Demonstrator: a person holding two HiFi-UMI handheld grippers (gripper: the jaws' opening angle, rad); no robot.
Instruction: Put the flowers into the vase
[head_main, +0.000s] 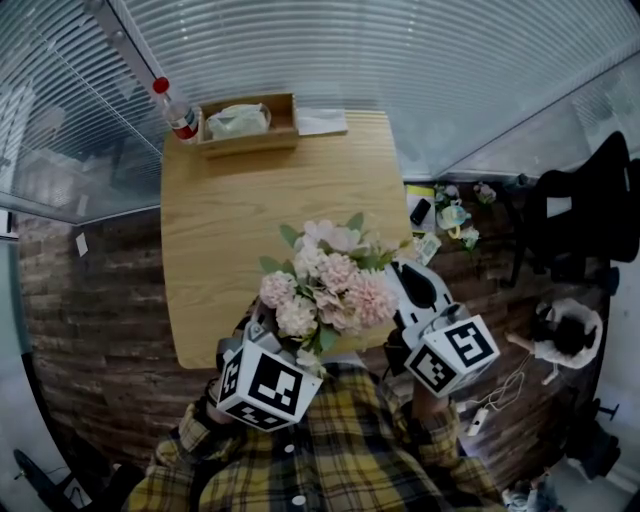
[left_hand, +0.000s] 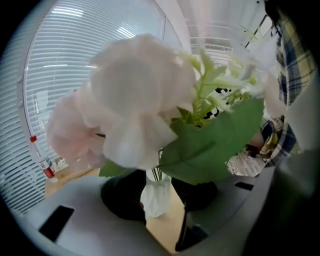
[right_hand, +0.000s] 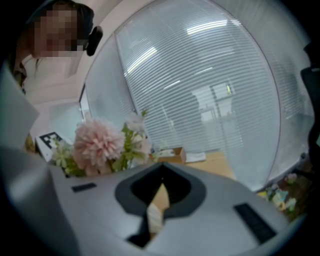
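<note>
A bunch of pink and white flowers (head_main: 328, 285) stands at the near edge of the wooden table (head_main: 230, 220). In the left gripper view the blooms (left_hand: 135, 100) and a green leaf (left_hand: 210, 145) fill the picture, and their stems go down into a small white vase (left_hand: 156, 195). My left gripper (head_main: 275, 345) has its dark pads close on either side of the vase, and I see no squeeze. To the right of the bunch, my right gripper (head_main: 408, 275) has its jaws (right_hand: 159, 172) together with nothing in them. The flowers (right_hand: 98, 142) are to its left.
At the far end of the table are a plastic bottle with a red cap (head_main: 178, 112), a wooden tray (head_main: 247, 124) with tissue and a sheet of paper (head_main: 322, 122). Small clutter (head_main: 450, 215) and a black chair (head_main: 590, 200) are on the floor at right. Glass walls with blinds surround the table.
</note>
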